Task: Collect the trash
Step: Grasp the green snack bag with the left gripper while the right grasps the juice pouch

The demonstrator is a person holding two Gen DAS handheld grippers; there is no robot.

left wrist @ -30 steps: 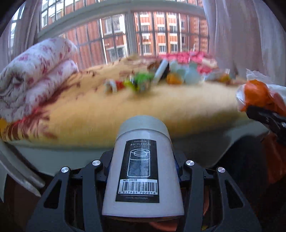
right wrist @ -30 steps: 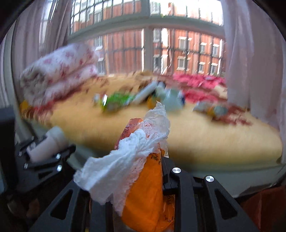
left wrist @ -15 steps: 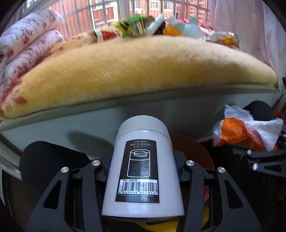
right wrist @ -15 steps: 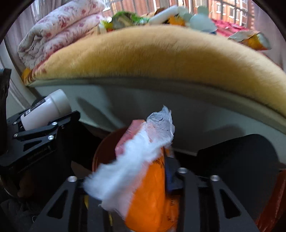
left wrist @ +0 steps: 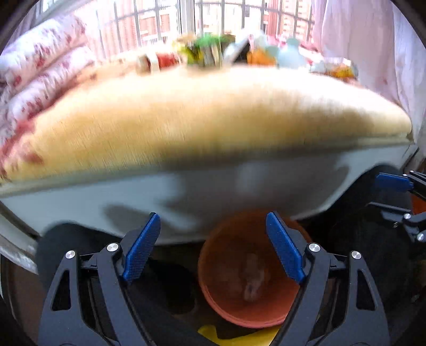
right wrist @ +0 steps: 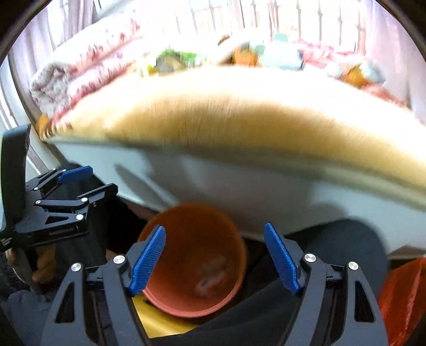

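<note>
Both claws, left (left wrist: 213, 247) and right (right wrist: 214, 259), opening empty over the bin (left wrist: 250, 276); blurred trash (left wrist: 207, 53) on the bed may roll off.

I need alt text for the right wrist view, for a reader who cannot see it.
The right claw, jaws opening and empty, hangs above an orange bin beside a bed. Blurred litter lies on the bed's yellow blanket.

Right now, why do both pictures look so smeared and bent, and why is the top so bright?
Left wrist view: the yellow blanket and the litter on it are streaked by motion blur, while the blue fingers stay sharp. Right wrist view: the window glare washes out the top, the orange bin sits in shadow, and the fisheye lens bows the bed's edge.
</note>
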